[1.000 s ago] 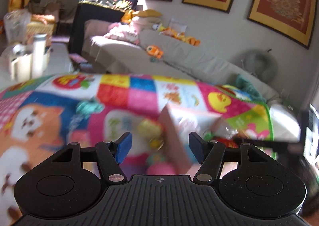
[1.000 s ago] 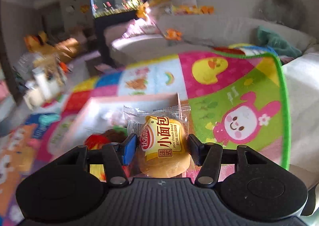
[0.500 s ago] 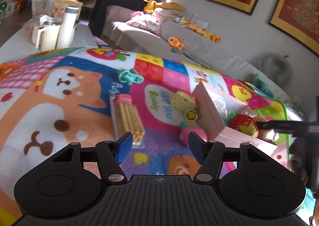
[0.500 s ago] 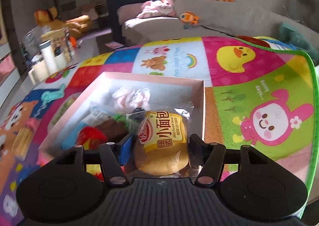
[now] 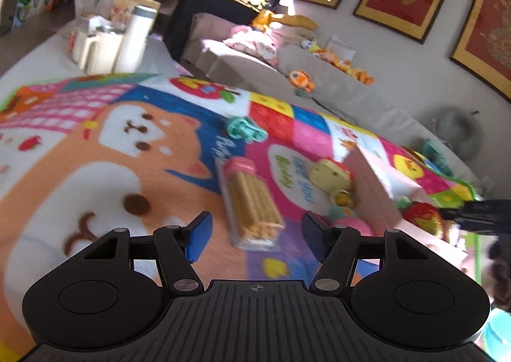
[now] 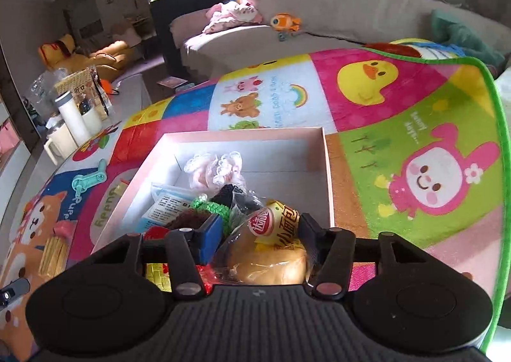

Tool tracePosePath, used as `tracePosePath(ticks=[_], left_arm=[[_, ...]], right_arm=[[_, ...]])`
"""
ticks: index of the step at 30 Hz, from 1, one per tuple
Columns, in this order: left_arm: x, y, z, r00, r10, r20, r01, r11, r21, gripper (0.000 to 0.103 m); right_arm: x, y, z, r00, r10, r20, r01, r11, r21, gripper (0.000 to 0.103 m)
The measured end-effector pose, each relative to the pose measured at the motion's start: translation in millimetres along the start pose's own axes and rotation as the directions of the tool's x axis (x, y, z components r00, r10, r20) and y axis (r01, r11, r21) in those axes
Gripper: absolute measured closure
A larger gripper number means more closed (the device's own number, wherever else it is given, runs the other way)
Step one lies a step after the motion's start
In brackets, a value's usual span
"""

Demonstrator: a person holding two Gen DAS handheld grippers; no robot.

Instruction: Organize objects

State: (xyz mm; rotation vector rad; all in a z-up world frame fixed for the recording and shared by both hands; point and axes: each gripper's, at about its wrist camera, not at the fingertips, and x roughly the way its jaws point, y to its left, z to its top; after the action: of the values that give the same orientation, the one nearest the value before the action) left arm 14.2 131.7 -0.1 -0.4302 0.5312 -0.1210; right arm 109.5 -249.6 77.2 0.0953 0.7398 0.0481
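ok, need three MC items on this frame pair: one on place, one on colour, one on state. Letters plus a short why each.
1. Where is the wafer stick pack?
A. in the pink box
B. on the play mat, outside the box
C. on the sofa

2. What colour is the small crank-like toy on the mat?
A. teal
B. red
C. black

3. What is between the right gripper fingers?
A. nothing
B. a white bottle
C. a wrapped bread bun

Key: 1 B, it lies on the play mat left of the pink box. 2 A, plainly teal. 3 C, the wrapped bread bun sits between them over the box.
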Motion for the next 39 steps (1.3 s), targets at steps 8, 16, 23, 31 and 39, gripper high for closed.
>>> tracePosePath(ticks=[8,16,23,31,39], left_arm=[[0.5,27.3,0.0,0.998,-0.053,0.031,0.056,0.990,-0.126,0.038],[-1.0,33.0,-2.8,0.999,-0.028,0.040,0.034,0.985,-0.170,0.039],[-0.4,41.7,-2.5,0.999,-0.019,0.048,0.029,0.974,-0.224,0.039],[4.4,47.0,-3.6,0.998,-0.056,0.035,0.063,0.965,-0.253,0.043],[4.6,50.0,-4.4,0.996,-0.092,0.019,0.093,0.951,-0.294,0.050]], right_arm=[[-4.0,30.3,-0.4,0.994,-0.094,-0.052,0.085,0.985,-0.147,0.063],[8.8,152.6,64.8,0.976,0.154,-0.155,-0.181,0.967,-0.178,0.031],[128.4,276.3,80.0,0.975,0.148,-0.166,-0.187,0.950,-0.250,0.033],[205.6,297.1,78.7,0.968,0.004,-0.251,-0.101,0.922,-0.374,0.078],[122.6,237.2,28.9,0.895,-0.002,-0.446,-0.228,0.858,-0.461,0.088]])
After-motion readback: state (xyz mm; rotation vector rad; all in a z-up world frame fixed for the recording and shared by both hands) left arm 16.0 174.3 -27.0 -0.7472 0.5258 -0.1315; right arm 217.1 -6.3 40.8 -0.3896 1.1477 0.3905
